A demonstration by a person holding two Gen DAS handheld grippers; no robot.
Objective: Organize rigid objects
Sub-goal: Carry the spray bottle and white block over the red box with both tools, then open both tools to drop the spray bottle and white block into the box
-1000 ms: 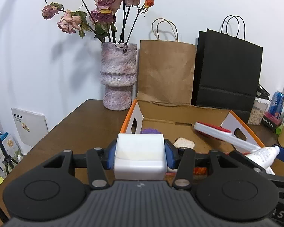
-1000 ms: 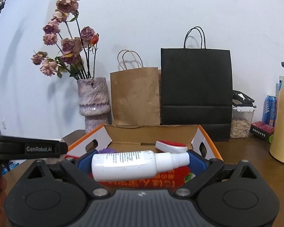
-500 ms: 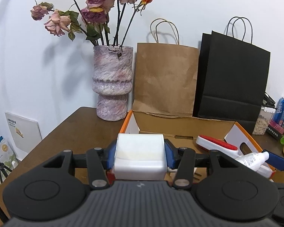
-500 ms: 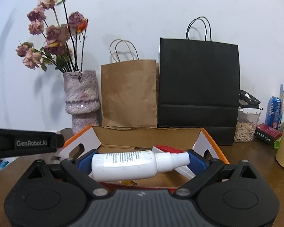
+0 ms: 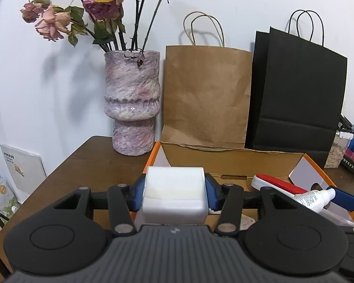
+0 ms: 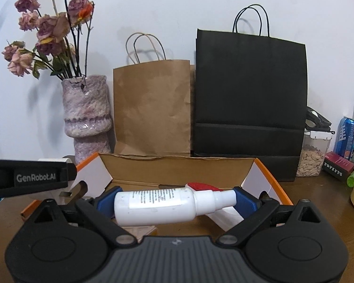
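Observation:
My left gripper [image 5: 174,194] is shut on a white rounded box [image 5: 174,195], held over the near left corner of the orange-edged cardboard box [image 5: 233,158]. In the right wrist view my right gripper [image 6: 175,201] is shut on a white spray bottle [image 6: 158,204] lying sideways, cap to the right, above the cardboard box [image 6: 177,167]. That bottle [image 5: 312,199] also shows at the right of the left wrist view. A red and white brush [image 5: 276,186] lies inside the box; its red top [image 6: 200,186] peeks out behind the bottle.
A pink stone vase [image 5: 132,103] with dried roses stands at the box's back left. A brown paper bag [image 5: 207,96] and a black paper bag [image 5: 295,99] lean on the wall behind. A seed jar [image 6: 313,151], cans and a small red box [image 6: 339,166] crowd the right.
Both grippers have moved forward toward the wall with their loads; the cardboard box, vase and bags look nearer. Both grips are unchanged.

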